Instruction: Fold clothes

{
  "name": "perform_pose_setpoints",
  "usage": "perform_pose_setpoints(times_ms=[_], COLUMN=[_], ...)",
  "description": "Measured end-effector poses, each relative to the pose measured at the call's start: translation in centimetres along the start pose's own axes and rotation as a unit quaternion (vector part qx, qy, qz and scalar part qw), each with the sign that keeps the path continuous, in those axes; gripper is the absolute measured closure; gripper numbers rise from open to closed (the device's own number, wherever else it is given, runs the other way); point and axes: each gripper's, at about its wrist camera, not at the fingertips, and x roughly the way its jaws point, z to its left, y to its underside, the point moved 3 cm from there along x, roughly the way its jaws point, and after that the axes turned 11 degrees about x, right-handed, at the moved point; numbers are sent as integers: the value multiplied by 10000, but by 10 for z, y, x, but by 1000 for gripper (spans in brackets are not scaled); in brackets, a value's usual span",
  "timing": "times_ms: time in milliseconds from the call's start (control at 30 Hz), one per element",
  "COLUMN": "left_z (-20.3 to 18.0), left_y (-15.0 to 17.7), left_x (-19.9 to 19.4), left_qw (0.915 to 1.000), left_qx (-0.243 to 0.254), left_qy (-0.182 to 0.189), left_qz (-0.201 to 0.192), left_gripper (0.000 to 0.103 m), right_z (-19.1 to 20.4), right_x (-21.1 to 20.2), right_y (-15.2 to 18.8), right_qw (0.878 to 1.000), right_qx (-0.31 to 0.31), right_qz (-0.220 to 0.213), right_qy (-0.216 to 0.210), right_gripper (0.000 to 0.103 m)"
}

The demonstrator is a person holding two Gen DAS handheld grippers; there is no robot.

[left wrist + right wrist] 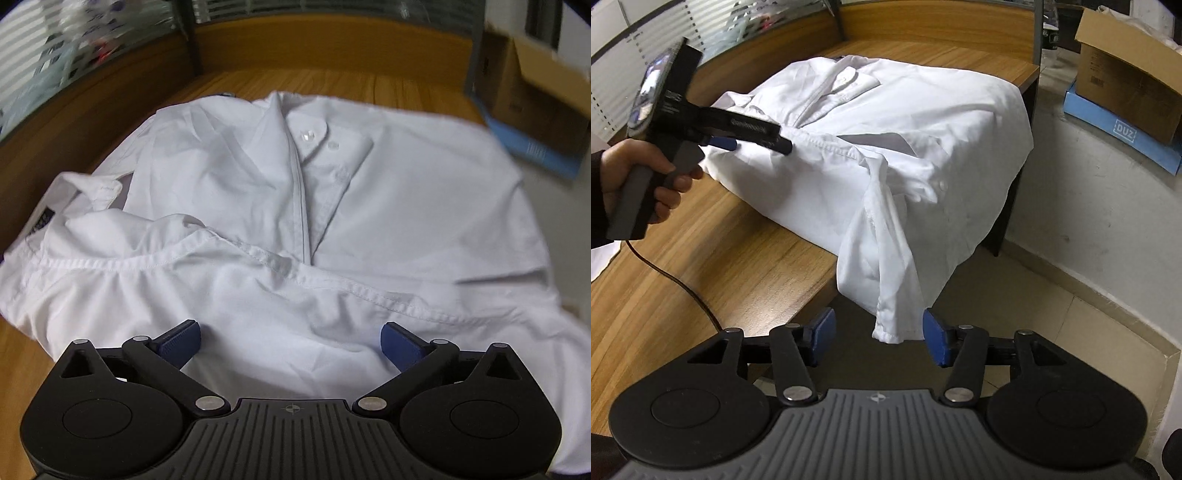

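We hold both grippers' jaws apart, gripping nothing: left gripper [290, 341] over the shirt [369, 206], right gripper [879, 338] around its hanging sleeve [886, 266].

Colours/patterns: shirt, desk, grippers, boxes

White shirt [258, 192], plain, w/ dark navy neck label [41, 221] at 9 o'clock. Wood-grain brown desk [701, 266]. Left gripper [290, 341] and right gripper [877, 338]: black bodies, blue pads [823, 334]. At 2 o'clock in right-wrist view: brown cardboard box [1126, 85] on blue box [1108, 125] w/ white lettering. Floor [1071, 221] pale grey.
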Motion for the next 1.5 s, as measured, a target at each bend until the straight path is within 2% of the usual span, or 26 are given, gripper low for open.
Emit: perform_pose_setpoints(times_ms=[100,200,333,400,433,467,633,833,1000,1133,1267,1500], left_z=[-2,-2,-3,-4,-4,-4,-4,-3,-2,-1,-1,-1], left_y=[-2,-3,-4,-5,-6,-6,-8,-9,-9,-10,-11,-12], left_x=[0,1,2,3,3,4,6,8,9,10,11,12], left_qw=[9999,9999,9998,9997,9997,9997,9997,9998,9998,9997,9996,9995], left_qx=[-51,-85,-116,-137,-145,-151,-136,-118,-83,-67,-50,22], left_qy=[-82,-104,-115,-134,-141,-147,-112,-5,64,99,126,167], left_qz=[28,60,94,131,144,156,181,172,175,214,252,272], left_gripper=[0,0,0,0,0,0,0,0,0,0,0,0], right_z=[-4,-7,-6,-6,-6,-8,-28,-52,-92,-126,-133,-135], right_x=[0,-1,7,16,20,21,-7,-33,8,59,93,128], right_y=[2,2,3,6,7,7,-3,-47,-85,-90,-92,-102], right_qw=[9999,9998,9998,9999,9999,9999,9996,9978,9972,9960,9960,9957], right_qx=[116,197,154,85,29,-4,96,-29,268,561,458,359], right_qz=[-62,-96,22,117,149,158,-106,-456,-231,230,359,424], right_qy=[26,-10,-91,-42,-11,30,245,491,666,649,684,742], right_gripper=[45,50,73,77,93,99,99,99,100,100,100,98])
